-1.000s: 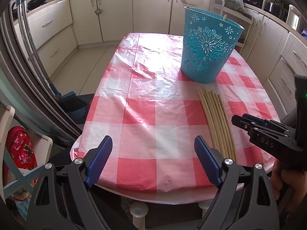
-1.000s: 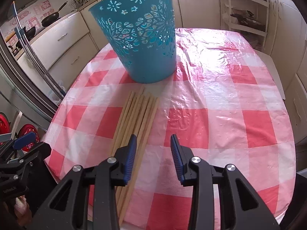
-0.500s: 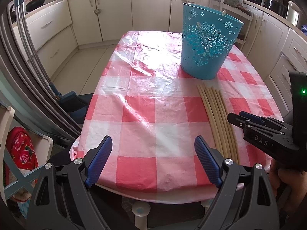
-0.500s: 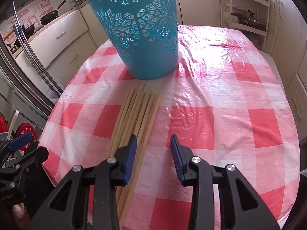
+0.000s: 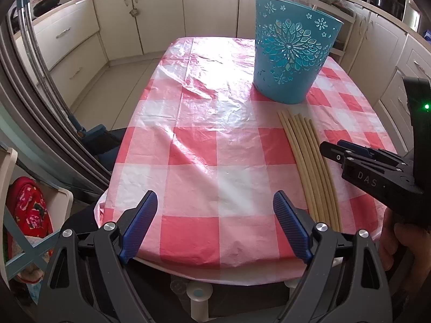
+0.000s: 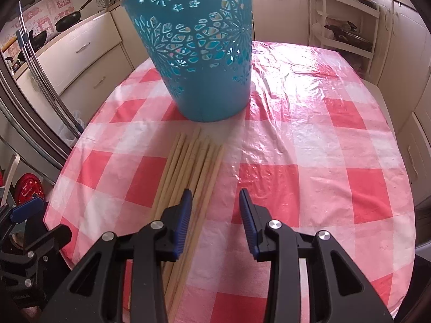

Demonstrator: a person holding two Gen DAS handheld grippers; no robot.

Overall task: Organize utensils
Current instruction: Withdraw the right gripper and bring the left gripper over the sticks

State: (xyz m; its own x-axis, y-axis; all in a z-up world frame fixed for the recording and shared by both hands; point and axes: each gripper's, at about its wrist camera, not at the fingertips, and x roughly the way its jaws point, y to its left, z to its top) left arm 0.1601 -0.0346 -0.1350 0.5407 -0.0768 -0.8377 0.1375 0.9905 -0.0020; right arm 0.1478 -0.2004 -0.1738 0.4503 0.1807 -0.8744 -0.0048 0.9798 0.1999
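Note:
Several long wooden chopsticks (image 5: 309,158) lie side by side on the red-and-white checked tablecloth (image 5: 204,140), in front of a teal cut-out basket (image 5: 292,59). My left gripper (image 5: 215,226) is wide open and empty over the table's near edge, left of the chopsticks. My right gripper (image 6: 215,212) is open and empty, low over the near part of the chopsticks (image 6: 194,167), its left finger above them. It also shows from the side in the left wrist view (image 5: 350,150). The basket (image 6: 196,53) stands upright just beyond the chopstick tips.
Cream kitchen cabinets (image 5: 161,8) surround the table. A steel fridge (image 5: 24,94) stands on the left. A white shelf rack (image 6: 347,18) stands behind the table on the right. A red patterned cloth (image 5: 29,212) lies at the lower left.
My right gripper has moved forward along the chopsticks toward the basket, which looks larger now. My left gripper has held nearly still. Both stay open.

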